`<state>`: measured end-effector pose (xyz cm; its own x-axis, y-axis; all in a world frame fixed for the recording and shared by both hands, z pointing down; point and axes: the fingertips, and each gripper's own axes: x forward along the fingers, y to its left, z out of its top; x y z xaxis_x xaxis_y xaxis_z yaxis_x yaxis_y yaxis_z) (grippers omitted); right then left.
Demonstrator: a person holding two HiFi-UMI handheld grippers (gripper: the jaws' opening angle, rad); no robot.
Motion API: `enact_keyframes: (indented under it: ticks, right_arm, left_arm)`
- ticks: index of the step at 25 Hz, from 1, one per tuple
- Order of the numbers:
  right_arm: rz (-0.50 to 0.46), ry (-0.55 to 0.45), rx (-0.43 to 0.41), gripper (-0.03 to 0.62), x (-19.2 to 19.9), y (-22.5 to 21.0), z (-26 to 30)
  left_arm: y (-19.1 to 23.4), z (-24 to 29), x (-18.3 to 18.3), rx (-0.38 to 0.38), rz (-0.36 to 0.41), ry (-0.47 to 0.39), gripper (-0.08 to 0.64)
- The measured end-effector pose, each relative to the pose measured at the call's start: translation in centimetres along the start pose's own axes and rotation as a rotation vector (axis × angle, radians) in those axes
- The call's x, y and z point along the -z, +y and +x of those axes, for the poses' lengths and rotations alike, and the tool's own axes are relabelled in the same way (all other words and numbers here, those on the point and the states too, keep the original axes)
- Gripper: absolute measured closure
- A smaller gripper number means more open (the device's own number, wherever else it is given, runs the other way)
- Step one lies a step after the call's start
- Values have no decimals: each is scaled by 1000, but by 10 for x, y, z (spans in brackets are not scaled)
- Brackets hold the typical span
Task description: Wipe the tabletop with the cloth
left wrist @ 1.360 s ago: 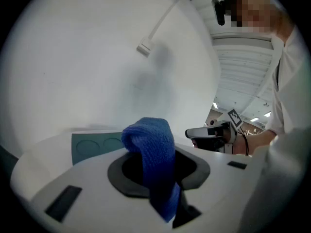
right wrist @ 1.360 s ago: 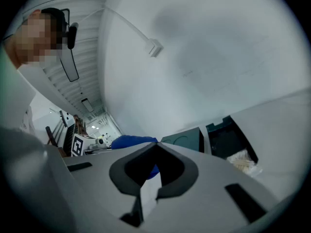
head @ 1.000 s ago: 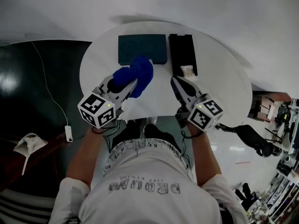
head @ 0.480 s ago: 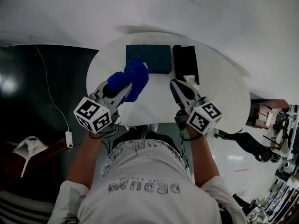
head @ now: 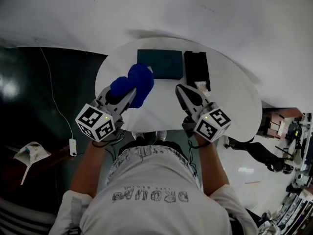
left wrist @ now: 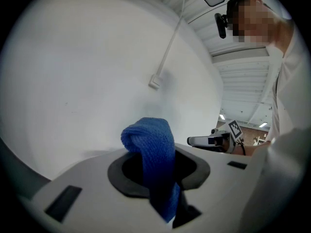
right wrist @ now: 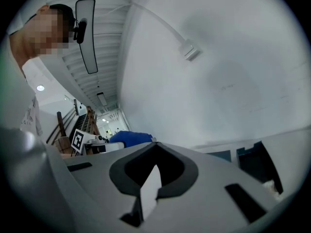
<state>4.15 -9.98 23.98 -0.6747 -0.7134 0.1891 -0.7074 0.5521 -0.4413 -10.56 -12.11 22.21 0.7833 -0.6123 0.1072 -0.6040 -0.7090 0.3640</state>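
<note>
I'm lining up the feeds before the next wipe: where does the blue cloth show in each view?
Head view: cloth left of centre, in the fingers of the left gripper.
Left gripper view: cloth at bottom centre, pinched between the fingers.
Right gripper view: cloth a small blue patch, middle left.
Landmark: teal tray, beyond the cloth in head view, lower right in right gripper view.

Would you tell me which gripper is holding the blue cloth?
The left gripper: the blue cloth is pinched between its jaws, whereas the right gripper holds nothing.
</note>
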Motion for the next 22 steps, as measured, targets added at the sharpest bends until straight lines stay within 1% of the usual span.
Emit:
enact_keyframes:
  ticks: [3, 8, 22]
  right_arm:
    - [7, 4, -6, 584, 1, 1, -2]
    - [-5, 16, -15, 584, 9, 19, 7]
    - [-21, 49, -25, 584, 16, 24, 9]
  left_arm:
    - [0, -3, -2, -6, 0, -7, 440]
    - [8, -23, -3, -15, -3, -10, 440]
    - [12, -25, 4, -27, -16, 3, 440]
